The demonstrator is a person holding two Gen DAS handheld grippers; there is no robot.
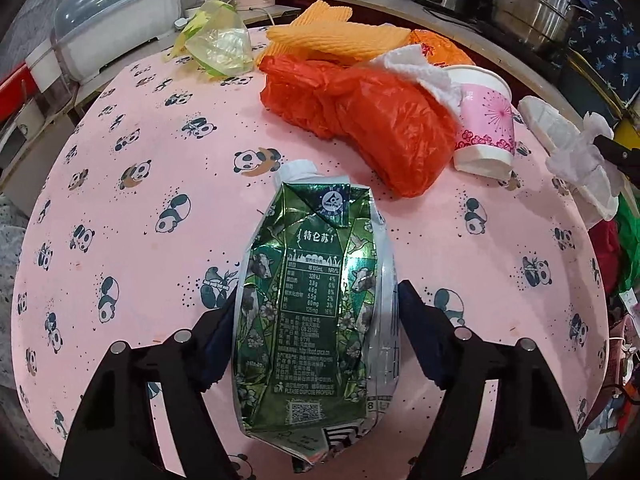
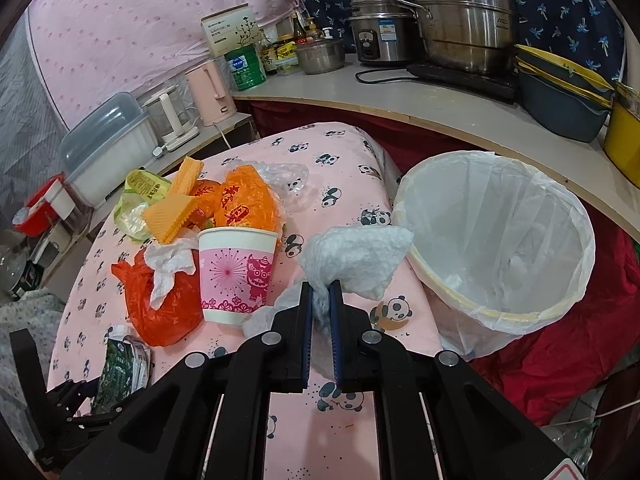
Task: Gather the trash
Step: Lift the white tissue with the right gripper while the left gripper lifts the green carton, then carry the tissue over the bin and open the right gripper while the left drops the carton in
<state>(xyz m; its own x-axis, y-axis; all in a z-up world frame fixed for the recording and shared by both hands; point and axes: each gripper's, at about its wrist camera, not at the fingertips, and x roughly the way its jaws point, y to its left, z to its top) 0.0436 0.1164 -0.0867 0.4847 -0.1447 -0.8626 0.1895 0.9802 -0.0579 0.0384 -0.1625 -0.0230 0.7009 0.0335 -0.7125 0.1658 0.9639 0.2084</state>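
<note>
My left gripper [image 1: 316, 300] straddles a crushed green milk carton [image 1: 312, 300] lying on the pink panda tablecloth [image 1: 120, 240]; its jaws touch the carton's sides. The carton also shows in the right wrist view [image 2: 120, 372]. My right gripper [image 2: 320, 296] is shut on a crumpled white tissue [image 2: 360, 260], held above the table's right side, beside a white-lined trash bin [image 2: 500, 248]. A pink paper cup [image 2: 236, 276], a red plastic bag [image 2: 160, 304], orange wrappers [image 2: 248, 204] and yellow corrugated foam [image 2: 168, 216] lie on the table.
A counter [image 2: 400, 96] behind holds steel pots [image 2: 460, 20], a rice cooker, jars and stacked basins [image 2: 560, 96]. A pink kettle [image 2: 208, 92] and a lidded plastic box [image 2: 108, 144] stand at the left. Red cloth lies under the bin.
</note>
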